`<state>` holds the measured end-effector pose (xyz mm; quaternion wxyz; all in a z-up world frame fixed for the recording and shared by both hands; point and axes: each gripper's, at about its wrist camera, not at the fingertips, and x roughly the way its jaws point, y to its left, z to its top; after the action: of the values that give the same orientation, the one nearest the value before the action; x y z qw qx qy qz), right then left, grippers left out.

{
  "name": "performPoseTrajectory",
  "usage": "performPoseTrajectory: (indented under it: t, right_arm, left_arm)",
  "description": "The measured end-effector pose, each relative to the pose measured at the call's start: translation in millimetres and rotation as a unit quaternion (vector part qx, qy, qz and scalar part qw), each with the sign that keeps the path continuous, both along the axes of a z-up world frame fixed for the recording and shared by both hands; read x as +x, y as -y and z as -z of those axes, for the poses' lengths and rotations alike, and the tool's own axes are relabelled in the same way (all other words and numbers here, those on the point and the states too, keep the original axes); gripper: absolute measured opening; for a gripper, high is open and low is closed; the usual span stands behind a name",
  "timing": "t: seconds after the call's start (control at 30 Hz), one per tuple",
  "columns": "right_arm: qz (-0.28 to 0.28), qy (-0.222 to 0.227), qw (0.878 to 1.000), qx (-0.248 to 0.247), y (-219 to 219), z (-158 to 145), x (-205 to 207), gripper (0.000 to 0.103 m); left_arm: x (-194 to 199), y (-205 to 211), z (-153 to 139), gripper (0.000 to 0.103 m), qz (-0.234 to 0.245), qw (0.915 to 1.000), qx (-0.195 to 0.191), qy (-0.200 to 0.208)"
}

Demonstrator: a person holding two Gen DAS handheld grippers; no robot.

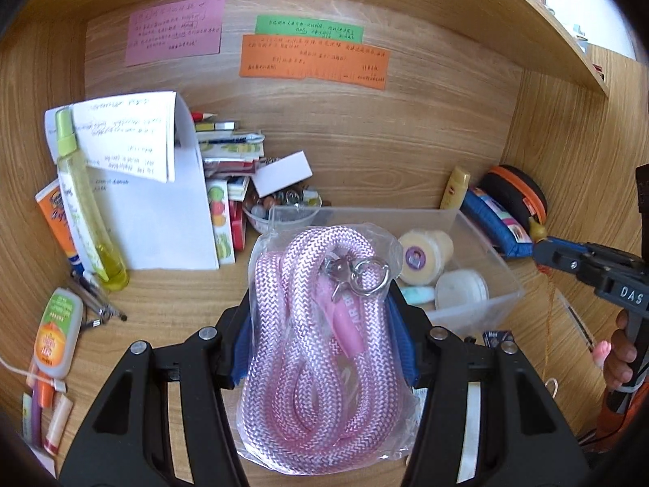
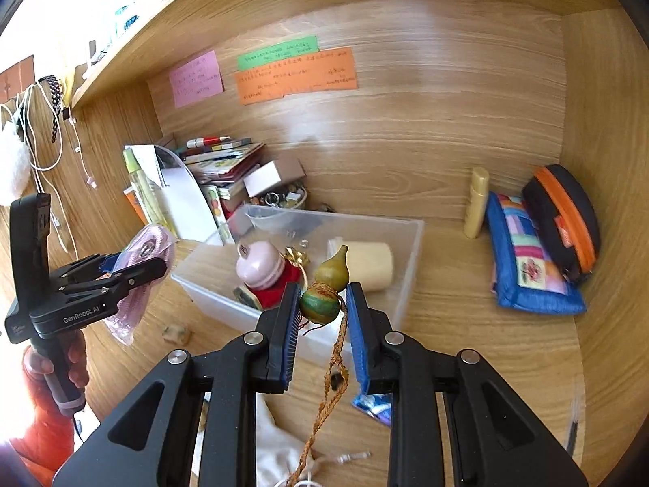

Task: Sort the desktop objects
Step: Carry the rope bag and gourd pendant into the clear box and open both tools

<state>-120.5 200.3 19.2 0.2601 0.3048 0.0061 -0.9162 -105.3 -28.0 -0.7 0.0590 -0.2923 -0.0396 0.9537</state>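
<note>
Left wrist view: the wooden bench (image 1: 194, 296) sits in a wooden nook with three paper notes, one pink (image 1: 175, 29), one green (image 1: 309, 29) and one orange (image 1: 314, 61). The left tool (image 1: 322, 349) squeezes a clear plastic bag of braided pink rope (image 1: 312, 349) above the bench.

Right wrist view: the right tool (image 2: 322, 312) pinches a small green-and-yellow wooden gourd (image 2: 326, 290) on a plaited string, held up just in front of the clear plastic box (image 2: 405, 259)
</note>
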Motion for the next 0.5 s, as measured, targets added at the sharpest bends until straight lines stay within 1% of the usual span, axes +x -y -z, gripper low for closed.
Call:
performPoseTrajectory:
  t: [0.23,0.5]
  right_arm:
    - [-0.02,0.005,1.0,0.004,22.1,1.6,-25.7,0.021]
    - [-0.038,0.013,0.999,0.015,44.5,6.2,-52.5,0.021]
  left_arm:
    - [-25.0,-0.4,-4.8,0.056,0.003,1.0,-0.006,0.001]
    - [-52.2,-1.3,-1.1,0.056,0.009,0.9999,-0.002,0.008]
